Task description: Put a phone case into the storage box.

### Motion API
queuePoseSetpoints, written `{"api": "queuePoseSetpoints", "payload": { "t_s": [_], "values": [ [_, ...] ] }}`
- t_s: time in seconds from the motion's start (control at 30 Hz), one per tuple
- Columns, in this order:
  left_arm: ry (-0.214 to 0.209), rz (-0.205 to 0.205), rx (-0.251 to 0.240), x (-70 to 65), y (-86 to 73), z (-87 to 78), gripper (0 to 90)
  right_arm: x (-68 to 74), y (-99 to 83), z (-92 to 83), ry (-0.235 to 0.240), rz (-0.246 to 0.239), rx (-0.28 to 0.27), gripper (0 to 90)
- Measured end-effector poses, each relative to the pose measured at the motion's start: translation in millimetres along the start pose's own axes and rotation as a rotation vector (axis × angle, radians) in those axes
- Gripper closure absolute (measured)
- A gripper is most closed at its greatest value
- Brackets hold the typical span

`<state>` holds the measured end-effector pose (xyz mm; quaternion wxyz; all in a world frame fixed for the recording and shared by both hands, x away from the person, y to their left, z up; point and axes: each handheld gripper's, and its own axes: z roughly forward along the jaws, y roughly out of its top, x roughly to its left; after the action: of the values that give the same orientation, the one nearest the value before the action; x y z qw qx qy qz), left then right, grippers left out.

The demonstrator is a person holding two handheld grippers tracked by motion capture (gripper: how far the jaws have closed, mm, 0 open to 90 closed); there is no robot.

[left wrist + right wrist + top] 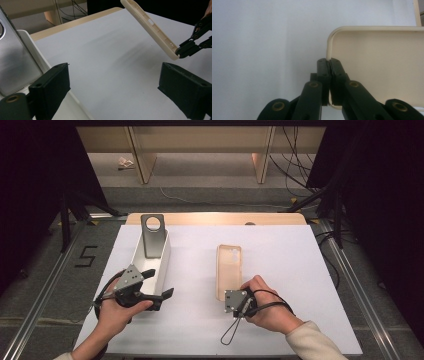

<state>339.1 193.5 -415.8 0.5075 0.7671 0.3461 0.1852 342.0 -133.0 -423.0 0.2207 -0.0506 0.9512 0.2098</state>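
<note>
A cream phone case (229, 270) is tilted, its far end raised off the white table (280, 255). My right gripper (226, 295) is shut on the rim at the case's near end. The right gripper view has the jaws of that gripper (329, 65) pinching the case's (377, 65) side wall near a rounded corner. A grey phone (152, 237) leans upright inside a white tray (162, 265) at the left. My left gripper (160, 282) stands open at the tray's near right corner. In its own view, the left gripper (113, 87) has only table and the tray's edge between its jaws.
The left gripper view takes in the phone (15, 60), the tray rim (27, 33), the tilted case (150, 27) and the right gripper (191, 46) beyond. A cable loop (231, 332) lies near the front edge. Behind the table's wooden far edge (215, 218) are furniture legs and cables on the floor.
</note>
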Motion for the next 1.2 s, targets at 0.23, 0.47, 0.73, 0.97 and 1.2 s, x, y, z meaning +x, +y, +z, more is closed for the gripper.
{"api": "queuePoseSetpoints", "payload": {
  "t_s": [0.23,0.47,0.73,0.97,1.2],
  "values": [
    [-0.016,-0.012,-0.002,-3.2,12.8,8.9,12.2,9.0,2.0,-4.9,-0.001,-0.018,-0.017,88.4],
    [-0.037,-0.013,-0.004,-9.3,26.9,22.6,13.3,17.2,2.3,-9.1,0.001,-0.011,-0.027,88.4],
    [-0.069,-0.012,0.016,-18.7,40.4,45.2,15.1,24.8,4.6,-10.1,0.011,-0.018,-0.040,88.4],
    [-0.094,-0.020,0.025,-27.4,50.7,62.3,15.7,29.0,8.3,-11.0,0.007,-0.026,-0.056,88.4],
    [-0.108,-0.031,0.036,-33.3,57.9,75.2,16.9,31.2,9.5,-11.6,0.006,-0.035,-0.064,88.4]
  ]
}}
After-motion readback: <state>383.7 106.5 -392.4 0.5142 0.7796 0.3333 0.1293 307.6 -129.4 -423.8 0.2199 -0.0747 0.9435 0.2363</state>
